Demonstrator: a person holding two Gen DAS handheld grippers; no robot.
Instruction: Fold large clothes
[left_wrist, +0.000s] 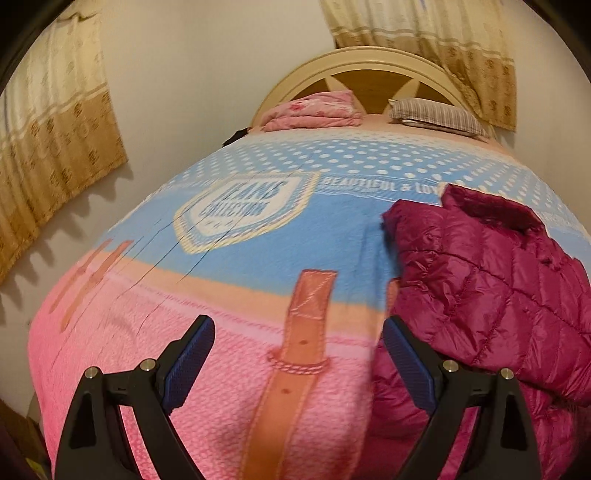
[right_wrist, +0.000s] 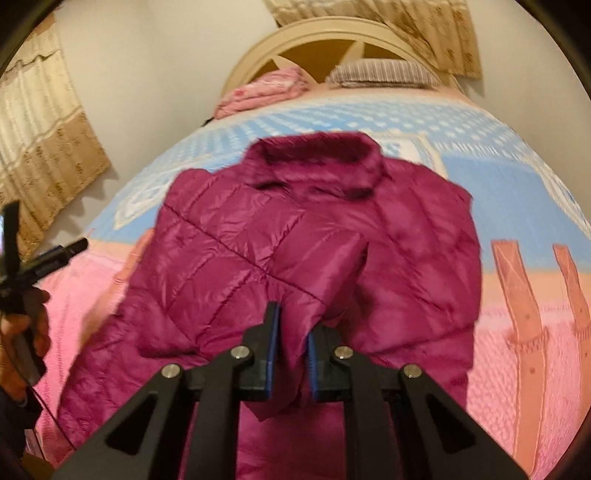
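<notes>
between the blue pads of your right gripper (right_wrist: 293, 343) a fold of the magenta quilted jacket (right_wrist: 280, 236) is pinched, so this gripper is clenched on the cloth. your left gripper (left_wrist: 299, 363) is released, its jaws stand wide apart with only the blanket (left_wrist: 229, 354) under them, and the jacket lies just beside its right finger. the jacket is spread on the pink and blue blanket, its furry collar (right_wrist: 317, 155) toward the headboard (left_wrist: 354, 61). near the headboard you see a folded pink cloth (left_wrist: 314, 110) and a striped pillow (left_wrist: 436, 112). curtains (left_wrist: 55, 147) hang on the wall
</notes>
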